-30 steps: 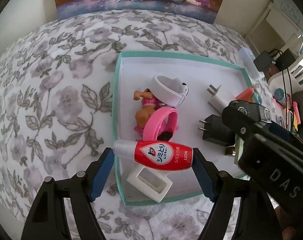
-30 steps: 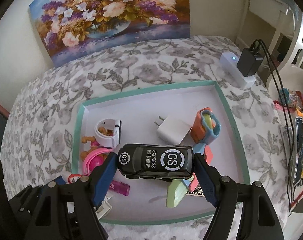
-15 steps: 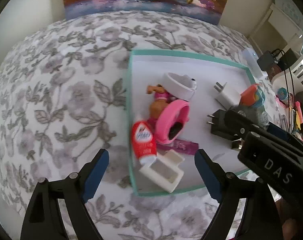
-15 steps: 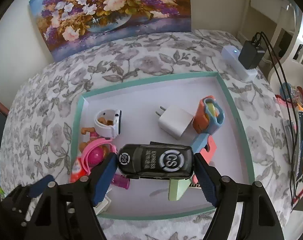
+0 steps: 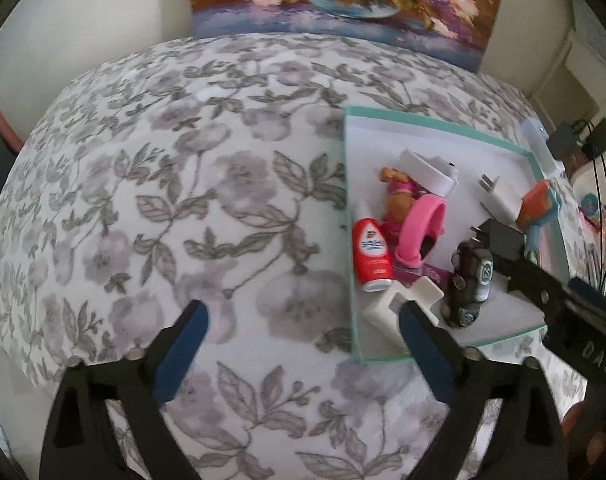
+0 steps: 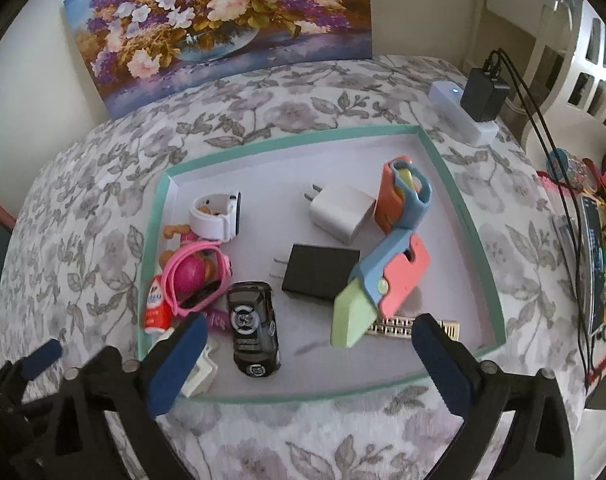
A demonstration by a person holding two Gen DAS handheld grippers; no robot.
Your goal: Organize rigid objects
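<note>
Right wrist view: the right gripper (image 6: 303, 354) has its fingers (image 6: 175, 364) spread wide, just opened, with nothing between them. The car (image 6: 254, 328) lies free in the tray (image 6: 463, 216) just ahead of the left finger. The left gripper (image 5: 303, 360) is likewise wide after opening and empty. It hovers over the bed (image 5: 163, 200), with the bottle (image 5: 371, 256) lying in the tray ahead of its right finger.

Risks, as I judge them: the car sits on wheels, so a nudge from a finger could send it rolling into the black plug (image 6: 321, 272). The bottle rests close against the tray's near wall and the pink band (image 6: 195, 276); a bump there could disturb that crowded corner. The two grippers are close together and could clash.

The white block (image 5: 399, 308) is partly covered by fingers in both views. The figure (image 5: 399, 200) under the bands is mostly hidden, and the left view is blurred.
</note>
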